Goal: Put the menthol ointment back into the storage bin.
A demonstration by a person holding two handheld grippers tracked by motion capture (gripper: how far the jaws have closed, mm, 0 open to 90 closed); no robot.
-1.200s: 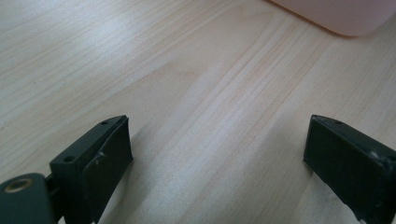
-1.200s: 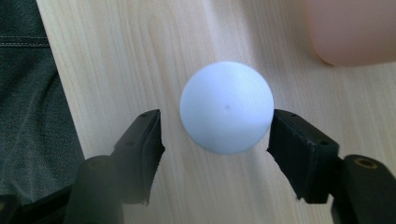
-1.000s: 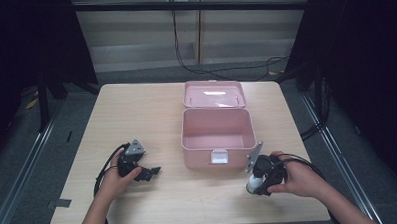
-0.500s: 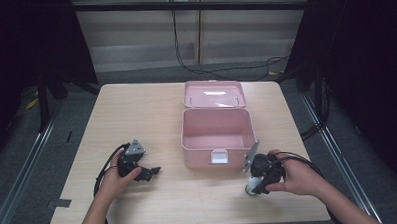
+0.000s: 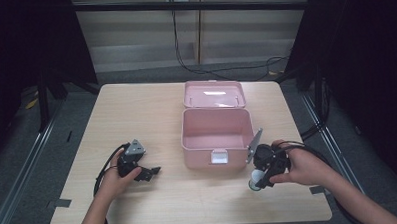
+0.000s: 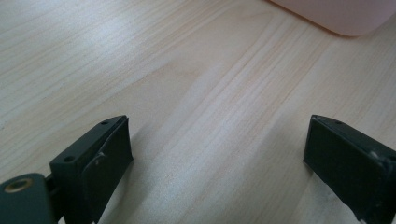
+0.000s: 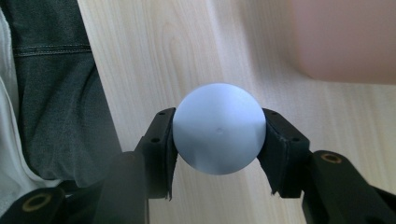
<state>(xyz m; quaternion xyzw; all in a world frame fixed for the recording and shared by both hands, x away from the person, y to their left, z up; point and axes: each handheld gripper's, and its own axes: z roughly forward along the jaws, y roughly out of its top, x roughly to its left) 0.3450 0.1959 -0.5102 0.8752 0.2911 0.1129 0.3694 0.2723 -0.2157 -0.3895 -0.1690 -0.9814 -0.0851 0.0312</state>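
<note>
Right hand-held gripper [image 7: 217, 128] closed on a pale blue-white ball [image 7: 218, 128], one black pad pressed against each side of it (seen along the jaws in the right gripper view); its jaws have just been closing, with the ball between them. In the high view the same ball [image 5: 255, 182] shows at the tip of the right hand-held gripper [image 5: 261, 177], near the front right part of the light wooden worktop [image 5: 136, 111] and just off the front right corner of the pink box [image 5: 217, 134]. The box stands open near the middle of the worktop, its lid [image 5: 214, 94] laid back flat on the far side and a pale latch on its front wall. Left hand-held gripper [image 6: 217, 154] with jaws spread wide and nothing between them, bare wood grain showing in the gap; a corner of the pink box [image 6: 336, 14] lies at the upper right of that view. In the high view the left hand-held gripper [image 5: 151, 172] rests low over the worktop, well apart from the box, to its left.
</note>
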